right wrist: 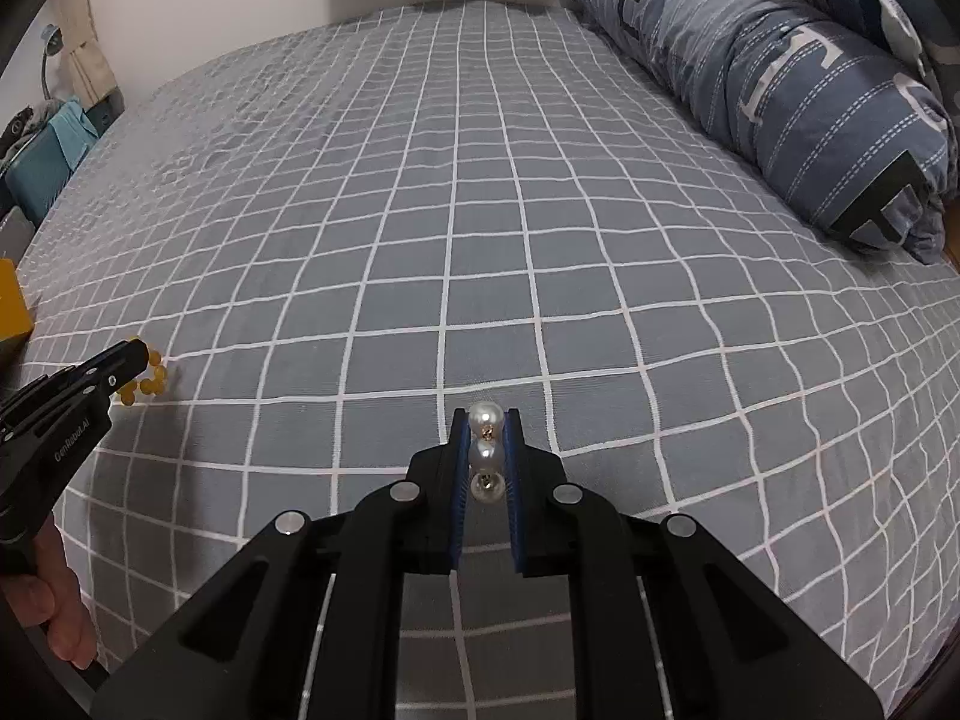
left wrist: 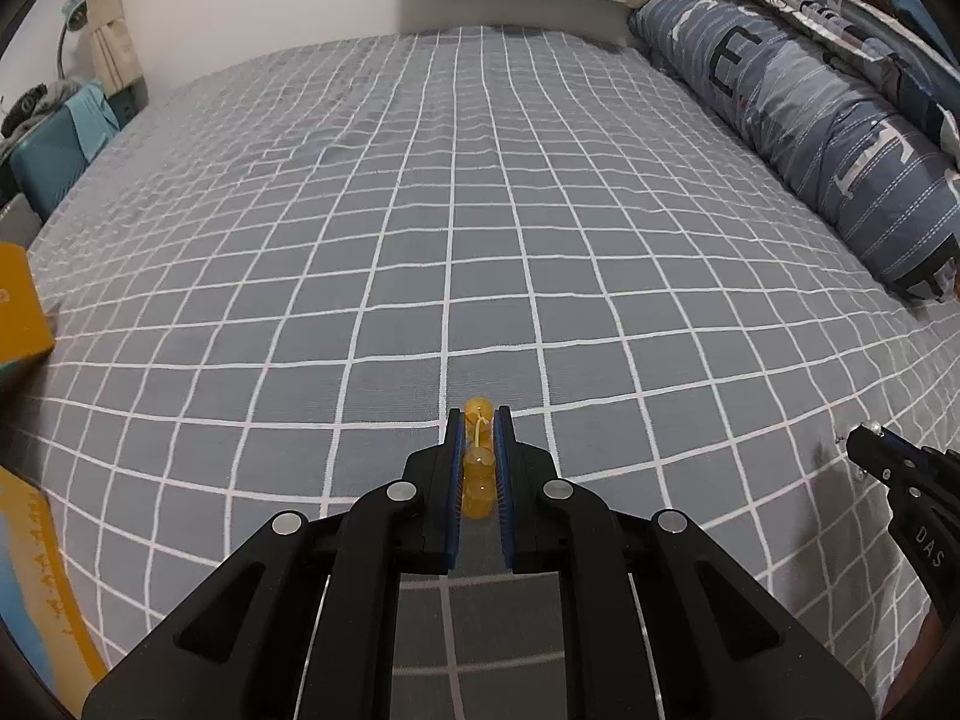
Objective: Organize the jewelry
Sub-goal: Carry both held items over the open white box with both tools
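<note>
My left gripper [left wrist: 479, 420] is shut on a yellow amber-bead bracelet [left wrist: 479, 468], held just above the grey checked bedsheet [left wrist: 420, 210]. In the right wrist view the same bracelet [right wrist: 149, 381] hangs from the left gripper [right wrist: 129, 360] at the far left. My right gripper [right wrist: 486, 420] is shut on a white pearl bracelet [right wrist: 485, 453], with three pearls showing between its blue pads. The right gripper [left wrist: 864, 441] also shows at the right edge of the left wrist view, low over the sheet.
A blue striped bolster pillow [left wrist: 798, 126] and folded bedding lie along the bed's right side. A yellow box [left wrist: 18, 306] sits at the bed's left edge; it also shows in the right wrist view [right wrist: 11, 306]. A teal case [left wrist: 54, 150] stands beyond the bed's left edge.
</note>
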The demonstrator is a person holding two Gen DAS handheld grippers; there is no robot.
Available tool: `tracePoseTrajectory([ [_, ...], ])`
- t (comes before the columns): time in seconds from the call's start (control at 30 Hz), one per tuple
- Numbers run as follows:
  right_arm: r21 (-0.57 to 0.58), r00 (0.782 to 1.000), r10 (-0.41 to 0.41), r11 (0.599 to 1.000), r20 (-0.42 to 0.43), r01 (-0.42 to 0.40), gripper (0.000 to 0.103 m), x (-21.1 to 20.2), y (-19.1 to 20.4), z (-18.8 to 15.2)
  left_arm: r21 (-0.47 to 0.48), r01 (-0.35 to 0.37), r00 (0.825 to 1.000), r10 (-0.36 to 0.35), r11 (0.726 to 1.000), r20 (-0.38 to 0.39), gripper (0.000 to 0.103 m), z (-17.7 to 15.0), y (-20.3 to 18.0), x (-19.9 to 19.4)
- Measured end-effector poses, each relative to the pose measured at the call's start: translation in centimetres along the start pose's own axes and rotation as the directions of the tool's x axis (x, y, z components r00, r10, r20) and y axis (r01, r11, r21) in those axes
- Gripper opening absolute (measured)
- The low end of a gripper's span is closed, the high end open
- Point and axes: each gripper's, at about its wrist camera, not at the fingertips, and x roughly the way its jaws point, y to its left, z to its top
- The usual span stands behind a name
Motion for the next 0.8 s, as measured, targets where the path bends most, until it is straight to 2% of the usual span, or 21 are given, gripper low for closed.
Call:
tracePoseTrajectory([
  [0.37,0.000,0.999,0.002,1.000,0.053,-0.002,0.010,-4.2,-0.2,-0.1,-0.011,0.003,0.999,-0.003,1.000,0.041,0.009,-0.3,0.2,-4.6],
  [0.8,-0.044,0.992,0.000,0.999,0.123,0.006,0.010,-9.4,1.5,-1.1,-0.026,-0.003,0.996,0.005,1.000,0.094,0.009,-1.1,0.9,-11.0],
])
